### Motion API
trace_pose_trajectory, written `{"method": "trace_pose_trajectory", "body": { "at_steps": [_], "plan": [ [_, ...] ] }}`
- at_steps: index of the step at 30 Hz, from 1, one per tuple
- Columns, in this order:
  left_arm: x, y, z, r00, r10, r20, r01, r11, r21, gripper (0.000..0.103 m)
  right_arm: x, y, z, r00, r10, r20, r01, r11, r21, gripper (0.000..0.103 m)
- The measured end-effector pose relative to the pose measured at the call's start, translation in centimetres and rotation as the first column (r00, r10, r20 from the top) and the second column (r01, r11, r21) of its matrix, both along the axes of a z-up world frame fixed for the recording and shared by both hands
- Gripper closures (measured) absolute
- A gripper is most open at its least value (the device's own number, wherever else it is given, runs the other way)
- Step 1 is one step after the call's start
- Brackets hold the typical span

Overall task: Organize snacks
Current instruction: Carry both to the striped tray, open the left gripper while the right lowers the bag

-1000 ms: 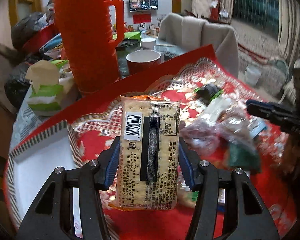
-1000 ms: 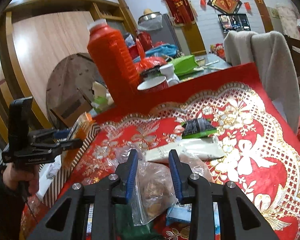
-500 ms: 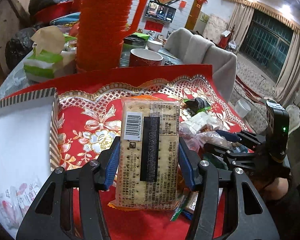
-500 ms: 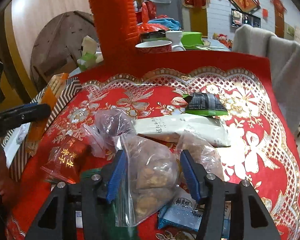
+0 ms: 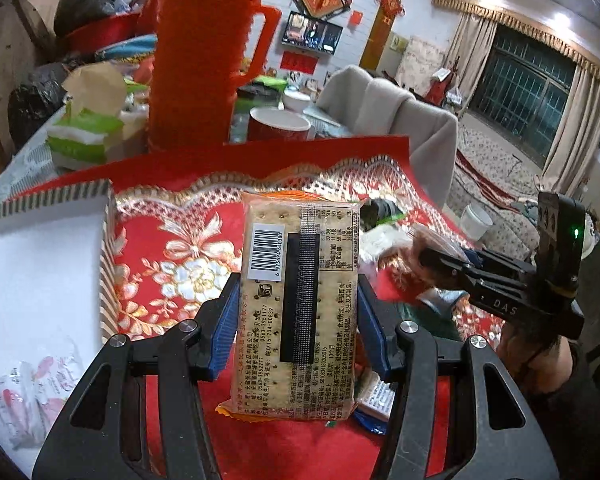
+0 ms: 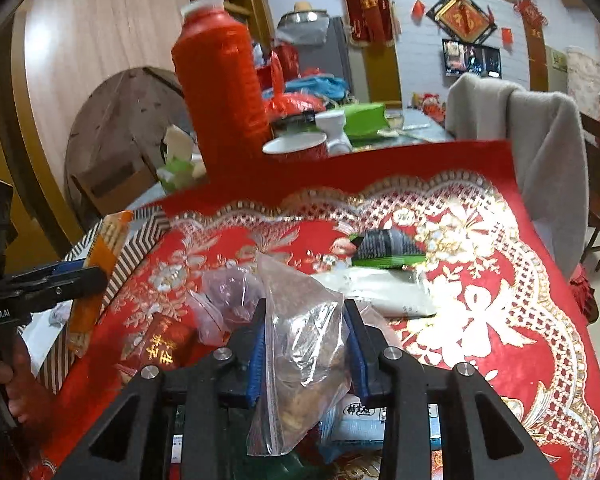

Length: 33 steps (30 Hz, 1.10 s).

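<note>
R gripper (image 6: 305,350) has now clamped my jaws on nut bag (image 6: 300,344), lifted off cloth (image 6: 500,300). L gripper (image 5: 298,330) still clenched on crackers (image 5: 300,308), beside box (image 5: 40,264).

Left gripper (image 5: 298,322) clamped on cracker pack (image 5: 298,308), held upright. Right gripper (image 6: 306,344) closed around clear snack bag (image 6: 304,348), raised off the table.
</note>
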State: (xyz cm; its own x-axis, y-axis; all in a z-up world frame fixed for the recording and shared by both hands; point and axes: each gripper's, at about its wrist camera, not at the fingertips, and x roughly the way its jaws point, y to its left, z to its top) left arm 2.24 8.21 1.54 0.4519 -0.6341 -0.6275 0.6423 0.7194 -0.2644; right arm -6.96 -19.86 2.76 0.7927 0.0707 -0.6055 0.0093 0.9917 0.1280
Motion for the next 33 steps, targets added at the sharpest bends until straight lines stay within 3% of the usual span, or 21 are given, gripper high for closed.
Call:
{"method": "trace_pose_trajectory", "body": {
  "at_steps": [3, 7, 13, 20, 23, 27, 33],
  "plan": [
    [0.3, 0.5, 0.3, 1.000, 0.001, -0.008, -0.001, 1.000, -0.019, 0.049, 0.2, 0.1, 0.0, 0.999, -0.037, 0.000, 0.037, 0.999, 0.004, 0.070],
    [0.6, 2.5, 1.7, 1.000, 0.023, 0.006, -0.023, 0.998, -0.066, 0.049, -0.7, 1.7, 2.3, 0.996, -0.028, 0.085, 0.026, 0.999, 0.026, 0.070],
    [2.2, 8.6, 3.4, 0.991, 0.131, 0.012, -0.129, 0.984, -0.125, 0.049, -0.1, 7.1, 4.4, 0.987, 0.065, 0.149, -0.076, 0.994, 0.074, 0.070],
    [4.4, 15.8, 2.4, 0.951, 0.304, 0.057, -0.304, 0.953, -0.018, 0.049, 3.1, 14.3, 4.2, 0.970, 0.193, 0.145, -0.212, 0.969, 0.128, 0.070],
    [6.0, 18.3, 0.9, 0.930, 0.367, 0.011, -0.367, 0.930, -0.003, 0.049, 4.6, 17.3, 3.8, 0.961, 0.245, 0.130, -0.263, 0.953, 0.148, 0.070],
    [7.1, 18.5, -1.5, 0.918, 0.397, -0.008, -0.394, 0.914, 0.097, 0.049, 7.1, 21.6, 2.8, 0.945, 0.312, 0.102, -0.326, 0.927, 0.183, 0.070],
    [7.0, 19.3, -1.2, 0.898, 0.440, 0.013, -0.438, 0.892, 0.109, 0.049, 9.9, 25.2, 0.7, 0.929, 0.356, 0.099, -0.369, 0.897, 0.244, 0.070]
  ]
}}
